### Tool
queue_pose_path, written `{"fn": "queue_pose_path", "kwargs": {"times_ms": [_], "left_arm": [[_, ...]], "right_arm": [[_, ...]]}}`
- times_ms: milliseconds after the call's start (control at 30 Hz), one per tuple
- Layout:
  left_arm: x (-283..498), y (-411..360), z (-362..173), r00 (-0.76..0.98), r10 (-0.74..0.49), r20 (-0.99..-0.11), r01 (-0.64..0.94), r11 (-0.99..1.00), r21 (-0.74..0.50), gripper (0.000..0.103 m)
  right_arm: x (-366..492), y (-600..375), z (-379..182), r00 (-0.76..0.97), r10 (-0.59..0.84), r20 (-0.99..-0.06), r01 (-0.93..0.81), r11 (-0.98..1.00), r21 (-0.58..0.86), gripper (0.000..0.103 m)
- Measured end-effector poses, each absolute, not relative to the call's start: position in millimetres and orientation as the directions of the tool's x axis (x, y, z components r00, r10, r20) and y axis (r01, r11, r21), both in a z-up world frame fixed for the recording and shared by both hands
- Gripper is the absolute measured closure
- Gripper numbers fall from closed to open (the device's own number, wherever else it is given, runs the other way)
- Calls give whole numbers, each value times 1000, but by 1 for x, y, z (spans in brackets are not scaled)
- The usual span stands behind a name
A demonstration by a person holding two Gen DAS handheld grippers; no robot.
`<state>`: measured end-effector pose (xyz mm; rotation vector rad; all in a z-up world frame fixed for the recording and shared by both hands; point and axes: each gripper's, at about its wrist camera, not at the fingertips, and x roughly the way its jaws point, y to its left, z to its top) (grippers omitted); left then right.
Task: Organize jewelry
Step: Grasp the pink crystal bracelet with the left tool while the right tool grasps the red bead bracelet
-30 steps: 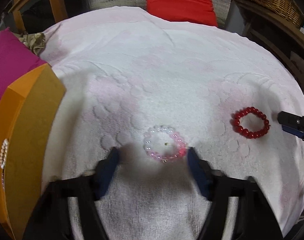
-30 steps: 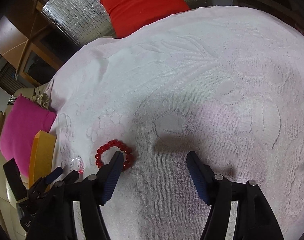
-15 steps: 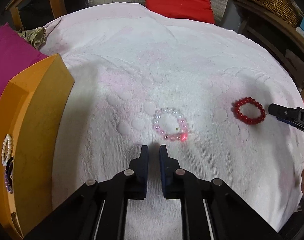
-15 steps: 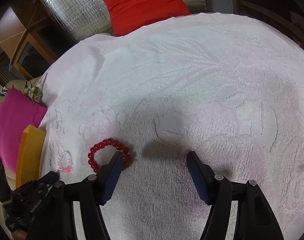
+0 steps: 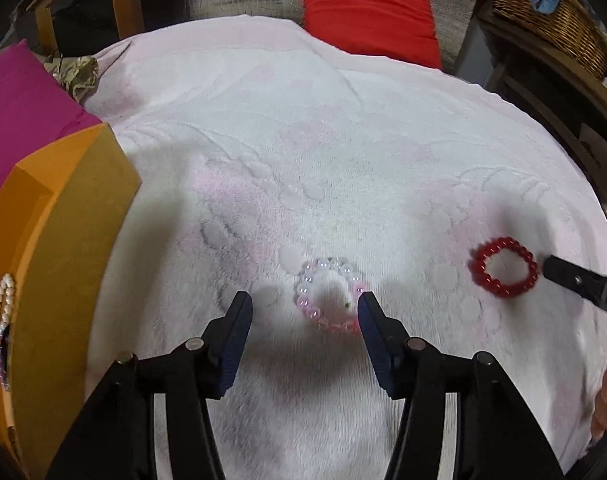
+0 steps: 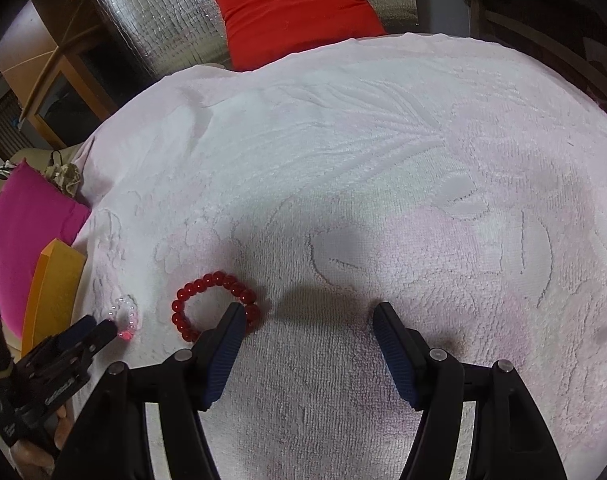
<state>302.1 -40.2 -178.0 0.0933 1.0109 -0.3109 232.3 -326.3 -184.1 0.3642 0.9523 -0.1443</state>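
Note:
A pink and clear bead bracelet (image 5: 330,295) lies on the white towel, also seen in the right wrist view (image 6: 125,317). My left gripper (image 5: 303,306) is open just above it, its right finger at the bracelet's right edge. A red bead bracelet (image 5: 504,267) lies to the right; in the right wrist view it (image 6: 213,300) sits beside the left finger of my open, empty right gripper (image 6: 307,312). An orange box (image 5: 51,248) at the left holds a pearl bracelet (image 5: 4,304).
A magenta cushion (image 5: 19,108) lies behind the box. A red cushion (image 5: 367,12) sits at the towel's far edge. A wicker basket (image 5: 551,12) stands on a shelf at the back right. The towel (image 6: 383,160) covers the whole table.
My left gripper was shut half a second ago and has opened and moved forward over the pink bracelet. The right gripper has stayed open beside the red bracelet.

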Motion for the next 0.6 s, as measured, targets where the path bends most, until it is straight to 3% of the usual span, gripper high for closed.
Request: {"fn": "queue_pose_path", "kwargs": {"times_ms": [67, 200, 233, 267, 300, 600], "left_arm": [[304, -47, -179, 509, -210, -835, 306, 951, -53, 41], [299, -58, -183, 520, -170, -837, 320, 948, 5, 44], [298, -59, -184, 529, -159, -833, 321, 947, 23, 59], [297, -60, -183, 529, -165, -833, 334, 942, 25, 85], [297, -60, -184, 513, -184, -838, 345, 938, 5, 96], [286, -38, -170, 468, -297, -832, 375, 920, -118, 95]], "right_arm": [[233, -325, -184, 574, 33, -818, 274, 934, 230, 33], [232, -325, -184, 575, 33, -817, 269, 936, 228, 33], [232, -325, -184, 575, 34, -818, 269, 936, 228, 33], [232, -325, -184, 574, 35, -818, 270, 935, 229, 33], [232, -326, -184, 574, 34, -818, 274, 934, 231, 33], [231, -319, -170, 625, 42, -780, 261, 930, 259, 36]]}}
